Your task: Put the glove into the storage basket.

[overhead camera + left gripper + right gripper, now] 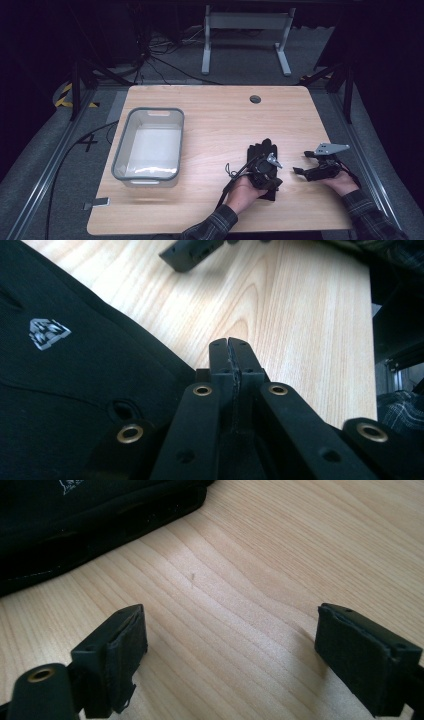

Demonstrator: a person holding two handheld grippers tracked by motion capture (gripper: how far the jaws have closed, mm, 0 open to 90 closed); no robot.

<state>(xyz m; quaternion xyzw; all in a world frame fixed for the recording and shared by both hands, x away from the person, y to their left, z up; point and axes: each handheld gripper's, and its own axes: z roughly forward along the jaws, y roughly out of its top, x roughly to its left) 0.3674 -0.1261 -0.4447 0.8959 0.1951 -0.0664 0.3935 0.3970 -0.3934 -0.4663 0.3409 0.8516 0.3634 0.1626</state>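
Jaws: left gripper (231,352) closed, right gripper (230,655) apart; grey bin (122,150) holds nothing

A lab or recording studio: a lone wooden bench (215,115) stands on grey carpet under dark surroundings, with loose cables (160,55) on the floor, hazard-striped tape (64,95) far left, and metal floor rails (40,180).

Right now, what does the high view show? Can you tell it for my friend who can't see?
A person's two hands rest on a wooden table, each holding black tongs. The left tongs sit shut on top of a black glove, and the right tongs are open over bare wood beside it. A grey plastic tub stands farther left.
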